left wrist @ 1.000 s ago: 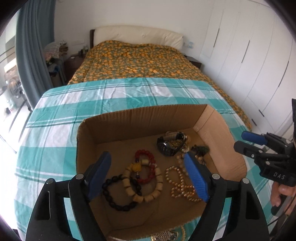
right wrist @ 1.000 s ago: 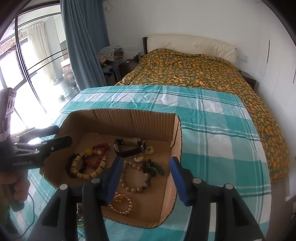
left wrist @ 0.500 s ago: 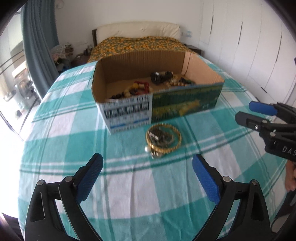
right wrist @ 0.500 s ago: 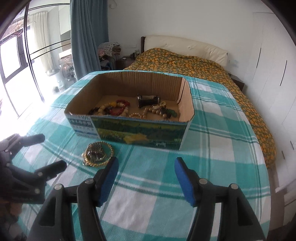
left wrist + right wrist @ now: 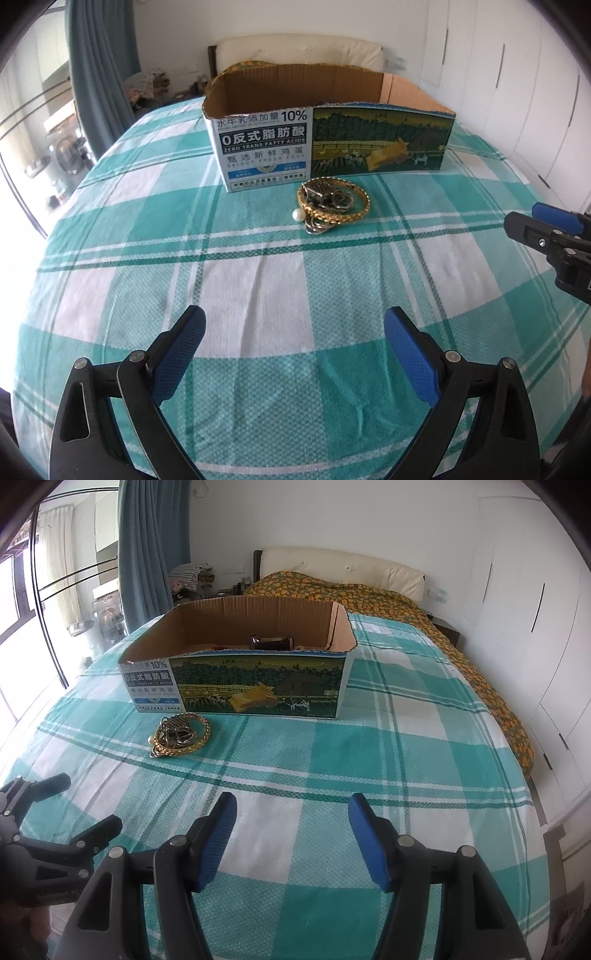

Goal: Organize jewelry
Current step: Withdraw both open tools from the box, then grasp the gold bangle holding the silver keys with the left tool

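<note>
Checked teal counter (image 5: 258,280) now fills my view since I pulled both released tongs, left (image 5: 293,349) and right (image 5: 291,832), back from the box (image 5: 332,144), leaving the gold bracelet tangle (image 5: 332,205) at upper centre to collect.

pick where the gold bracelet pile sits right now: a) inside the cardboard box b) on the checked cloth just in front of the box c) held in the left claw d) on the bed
b, the gold bracelet pile lies on the teal checked cloth just in front of the cardboard box's printed wall, and both the left claw and right claw are open and hold nothing.
</note>
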